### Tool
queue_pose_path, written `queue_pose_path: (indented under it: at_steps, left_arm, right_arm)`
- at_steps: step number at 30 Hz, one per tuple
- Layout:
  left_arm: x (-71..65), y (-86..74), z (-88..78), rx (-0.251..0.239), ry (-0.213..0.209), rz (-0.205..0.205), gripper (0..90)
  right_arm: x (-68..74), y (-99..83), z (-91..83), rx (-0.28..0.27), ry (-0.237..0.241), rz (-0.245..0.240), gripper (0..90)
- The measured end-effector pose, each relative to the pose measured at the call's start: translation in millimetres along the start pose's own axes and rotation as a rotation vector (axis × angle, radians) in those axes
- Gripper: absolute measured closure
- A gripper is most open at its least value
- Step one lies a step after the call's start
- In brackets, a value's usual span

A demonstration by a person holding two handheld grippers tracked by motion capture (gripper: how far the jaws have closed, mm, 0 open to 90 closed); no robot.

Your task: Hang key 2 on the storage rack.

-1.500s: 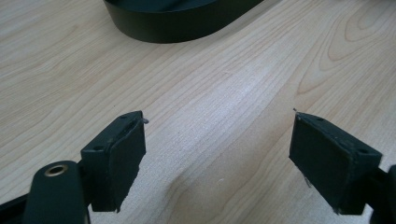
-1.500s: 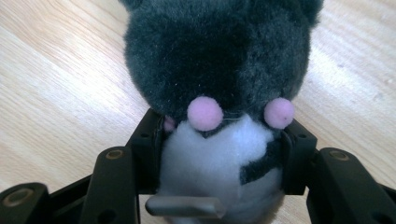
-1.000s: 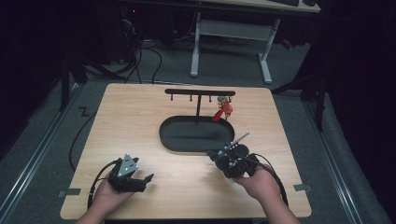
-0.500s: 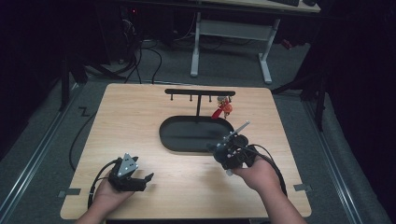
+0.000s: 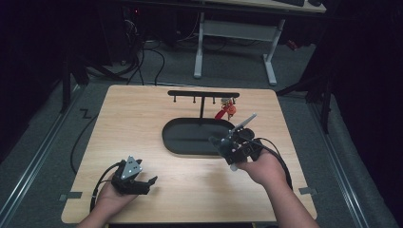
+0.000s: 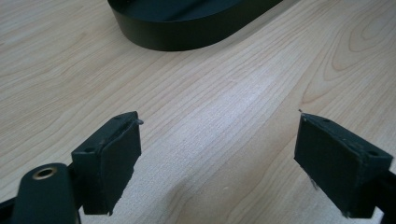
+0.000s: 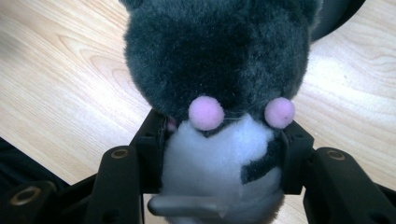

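Dark grey and white plush toy [image 7: 215, 93] with two pink pom-pom spots, clamped between the pads of the right gripper [image 7: 219, 158], white belly squeezed from both sides and dark furry part standing up past the fingertips. In the high view, same soft toy [image 5: 222, 144] seen as a small dark lump at the tip of the right gripper [image 5: 228, 145], raised above the light wooden table [image 5: 142, 123], over the right end of the black oval tray [image 5: 190, 137] near its front rim; too small there to tell whether toy and tray touch. Right hand [image 5: 259, 166] behind it, toward the right front part of the table, cable looping off to the right edge. Just beyond the tray, toward the back edge, black T-shaped rack with small pegs [image 5: 203, 95], a red and orange trinket [image 5: 225, 110] hanging at its right end, perhaps a keychain, though blurred. Left gripper [image 5: 142, 183] near the front left corner, lying low by the tabletop in the left hand [image 5: 114, 194], grey three-cornered plate on top. Left gripper [image 6: 217, 158] jaws wide apart, bare wood between the pads, black tray wall [image 6: 187, 32] well ahead of them.
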State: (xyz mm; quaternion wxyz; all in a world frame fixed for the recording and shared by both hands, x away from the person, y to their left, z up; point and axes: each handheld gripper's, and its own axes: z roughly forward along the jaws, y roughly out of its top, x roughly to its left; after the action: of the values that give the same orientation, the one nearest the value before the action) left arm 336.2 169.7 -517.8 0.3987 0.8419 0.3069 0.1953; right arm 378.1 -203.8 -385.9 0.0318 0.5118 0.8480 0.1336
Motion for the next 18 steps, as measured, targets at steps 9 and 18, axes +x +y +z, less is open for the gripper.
queue_pose_path:
  at_steps: [9, 18]
  left_arm:
    - [2.7, -1.4, -1.7, -0.002, -0.006, -0.008, 15.5]
    - [3.3, -3.5, -2.5, 0.0, -0.013, 0.0, 15.5]
  right_arm:
    - [-2.4, 19.7, -6.8, 0.02, -0.009, 0.011, 48.6]
    - [-4.8, 41.2, -8.5, 0.023, 0.001, 0.013, 48.6]
